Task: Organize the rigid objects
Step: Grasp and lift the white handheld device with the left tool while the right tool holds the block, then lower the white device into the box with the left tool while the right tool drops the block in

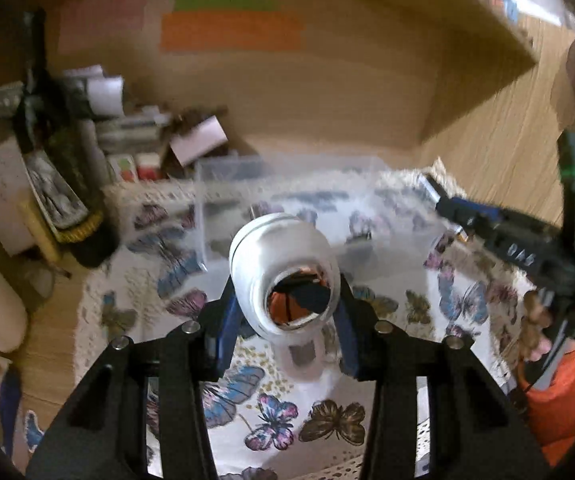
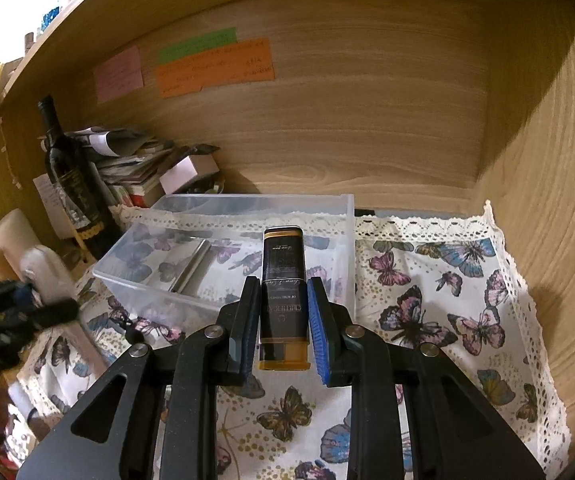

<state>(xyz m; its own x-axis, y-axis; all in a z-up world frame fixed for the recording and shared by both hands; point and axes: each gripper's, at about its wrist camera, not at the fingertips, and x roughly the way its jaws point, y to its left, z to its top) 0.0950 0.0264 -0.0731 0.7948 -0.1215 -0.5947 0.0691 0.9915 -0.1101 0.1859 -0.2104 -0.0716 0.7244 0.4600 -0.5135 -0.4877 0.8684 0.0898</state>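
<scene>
Presently my left claw (image 1: 287,312) holds a white rounded plastic casing with an open circular end (image 1: 283,272) between its blue-padded fingers (image 1: 227,332), clamped partway closed on the body, with orange and dark parts visible inside the opening; it hangs above the butterfly-printed, lace-edged cloth (image 1: 275,420) that covers the counter, in front of the clear plastic storage bin (image 1: 215,172). My right claw (image 2: 281,316) is closed as tight as it goes on a slim black rectangular tin with gold trim (image 2: 283,280), held lengthwise and pointing toward the same clear bin (image 2: 223,210), whose near rim lies just beyond the tin's far end; a shiny metal piece (image 2: 193,266) already lies inside. I judge both items are bound for that bin. Risks noted: the casing is smooth and curved, so it could rotate or slip out of the pads if swung quickly; the left view is blurred, which suggests motion. Both claws aiming for one bin could collide, and the dark wine bottle (image 2: 69,176) standing at the left could be knocked. The light bin may slide on the cloth if nudged. Legible writing: the tin shows "CERTIFICATE", read sideways, with smaller text I cannot resolve. The pink, green and orange paper notes on the back panel (image 2: 215,66) carry handwriting too small to read.
</scene>
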